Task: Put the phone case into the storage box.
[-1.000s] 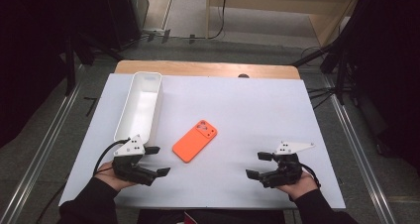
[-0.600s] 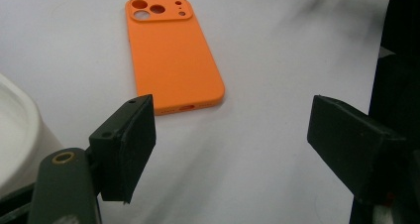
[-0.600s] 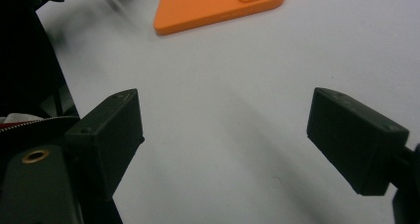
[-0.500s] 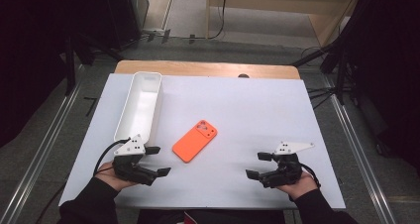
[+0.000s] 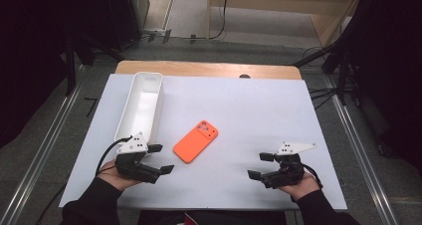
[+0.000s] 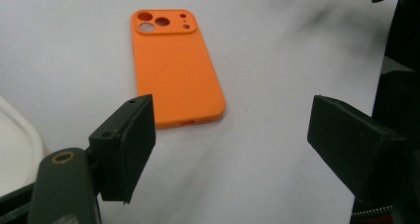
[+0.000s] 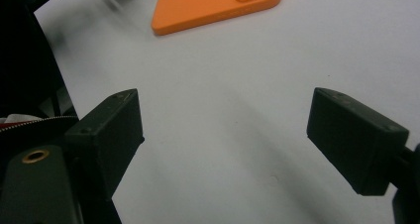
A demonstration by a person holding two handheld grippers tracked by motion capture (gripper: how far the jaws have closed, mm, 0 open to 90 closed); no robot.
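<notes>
An orange phone case (image 5: 196, 141) lies camera side up near the middle of the white table top. My left gripper (image 5: 161, 159) rests at the front left, just left of the case, jaws apart and empty. In the left gripper view the case (image 6: 176, 70) lies ahead of the open jaws (image 6: 230, 149), a little left of centre. My right gripper (image 5: 258, 165) sits at the front right, well apart from the case, also open and empty. The right gripper view has the case (image 7: 213, 6) far off at the top, beyond its spread jaws (image 7: 225, 140).
A long white tray (image 5: 142, 105) stands empty along the left side of the table, behind my left gripper; its corner (image 6: 15, 135) shows in the left gripper view. The table's wooden back edge (image 5: 209, 68) meets a grey floor with cables.
</notes>
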